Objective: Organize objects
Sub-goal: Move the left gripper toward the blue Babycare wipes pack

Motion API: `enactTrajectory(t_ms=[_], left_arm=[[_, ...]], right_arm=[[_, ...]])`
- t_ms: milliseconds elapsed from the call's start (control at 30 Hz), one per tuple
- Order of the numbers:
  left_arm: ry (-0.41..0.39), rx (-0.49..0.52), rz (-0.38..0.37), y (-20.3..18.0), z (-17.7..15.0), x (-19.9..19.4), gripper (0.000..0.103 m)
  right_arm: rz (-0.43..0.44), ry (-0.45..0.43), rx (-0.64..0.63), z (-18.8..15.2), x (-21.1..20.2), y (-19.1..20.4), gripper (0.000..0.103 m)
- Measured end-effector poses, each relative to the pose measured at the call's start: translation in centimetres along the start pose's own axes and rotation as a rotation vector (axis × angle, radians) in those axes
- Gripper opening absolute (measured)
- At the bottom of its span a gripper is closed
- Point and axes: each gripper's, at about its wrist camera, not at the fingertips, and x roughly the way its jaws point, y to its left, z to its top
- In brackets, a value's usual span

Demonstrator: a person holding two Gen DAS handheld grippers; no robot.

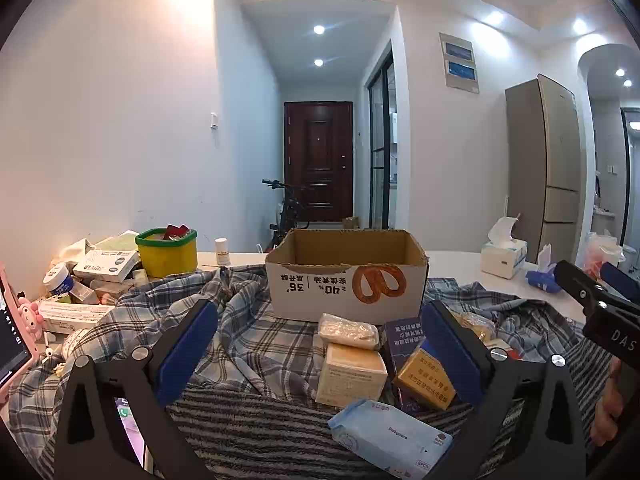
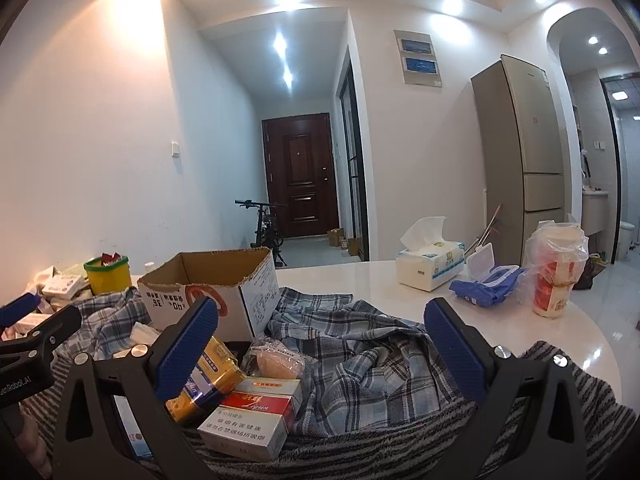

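An open cardboard box [image 1: 347, 280] with a pretzel print stands on plaid cloth [image 1: 256, 336]; it also shows in the right wrist view [image 2: 216, 284]. Before it lie a beige box [image 1: 350, 372], an orange cigarette pack [image 1: 426, 380], a dark blue box [image 1: 402, 336], a clear packet [image 1: 348, 330] and a pale blue wipes pack [image 1: 388, 440]. My left gripper [image 1: 320, 348] is open and empty above them. My right gripper [image 2: 320, 344] is open and empty over the cloth, with a red-white cigarette pack [image 2: 252, 420] and a gold pack [image 2: 212, 376] by its left finger.
A yellow tub [image 1: 167, 252], medicine boxes [image 1: 106, 266] and a white bottle [image 1: 222, 252] crowd the left. A tissue box [image 2: 430, 264], blue wipes pack [image 2: 486, 284] and bagged cups [image 2: 556, 268] stand on the white table [image 2: 380, 280] at right. A striped towel [image 1: 256, 420] lies in front.
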Motion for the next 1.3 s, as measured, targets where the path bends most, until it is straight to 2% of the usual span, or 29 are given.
enactTrajectory(t_ms=[333,467,600,800,967,1133,1300], left_arm=[[0.088,-0.011,-0.077,0.1,0.1,1.1,0.103],[0.102,-0.049,-0.149,0.2,0.2,1.1,0.103],[0.178,-0.038,-0.156,-0.5,-0.2,2.1,0.103],[0.241,-0.021,-0.222,-1.4,-0.5,3.1,0.103],[0.318,0.019,-0.2,-2.6,-1.1,4.3,0.103],[0.482,0.017,-0.223,-3.5,-2.3,6.7,0.103],[0.561,0.081,-0.185,-5.1,-3.4,8.2,0.103]], right_arm=[[0.002,0.017,0.007,0.1,0.2,0.1,0.103],[0.0,0.012,-0.019,0.1,0.2,0.6,0.096],[0.002,0.005,-0.042,0.2,0.0,1.1,0.09],[0.01,0.018,-0.068,0.4,0.3,1.4,0.088],[0.021,0.053,-0.027,0.2,1.0,0.5,0.086],[0.021,0.067,-0.012,0.1,1.2,0.3,0.086],[0.017,0.073,-0.016,0.1,1.3,0.4,0.086]])
